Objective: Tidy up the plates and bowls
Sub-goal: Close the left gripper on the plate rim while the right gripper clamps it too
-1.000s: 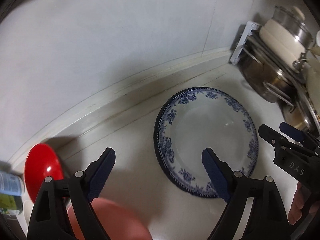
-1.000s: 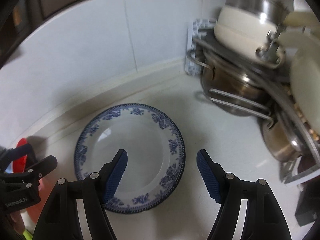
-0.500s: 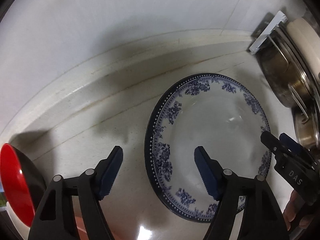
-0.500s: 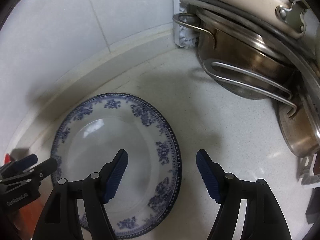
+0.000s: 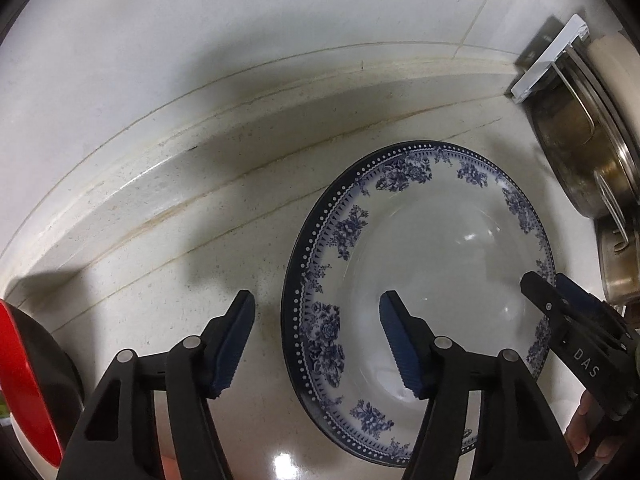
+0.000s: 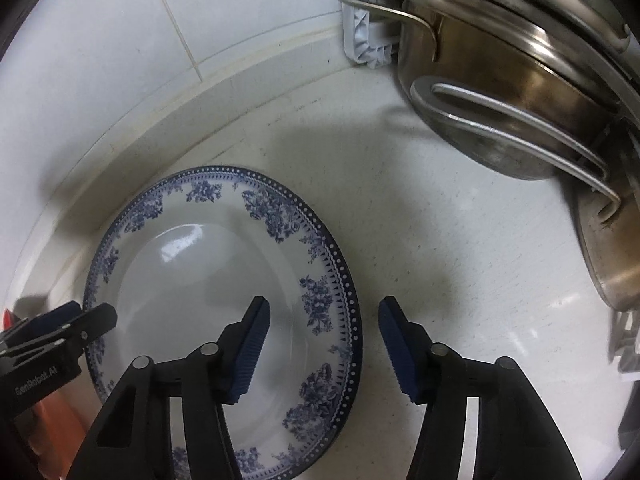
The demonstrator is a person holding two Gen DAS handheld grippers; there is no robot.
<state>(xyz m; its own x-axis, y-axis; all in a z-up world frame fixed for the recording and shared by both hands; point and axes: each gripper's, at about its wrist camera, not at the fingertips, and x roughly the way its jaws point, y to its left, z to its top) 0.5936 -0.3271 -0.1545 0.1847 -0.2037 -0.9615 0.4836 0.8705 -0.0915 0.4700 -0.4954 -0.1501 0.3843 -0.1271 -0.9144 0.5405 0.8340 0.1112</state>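
Observation:
A white plate with a blue flower rim lies flat on the pale counter, close to the wall. My left gripper points down over the plate's left rim, one finger outside the rim and one over the plate's well. Its jaws are closing with the rim between them, pads clear of it. My right gripper straddles the plate at its right rim in the same way, jaws closing, pads not touching. Each gripper also shows in the other's view: the right gripper and the left gripper.
Steel pots lean in a white rack at the right, close to the plate. A red bowl stands at the far left, with something pink near it. A tiled wall rises right behind the counter. A hand holds the right gripper.
Both grippers have come down closer to the plate and tilted more steeply. Their jaws have narrowed, each now straddling one side of the rim.

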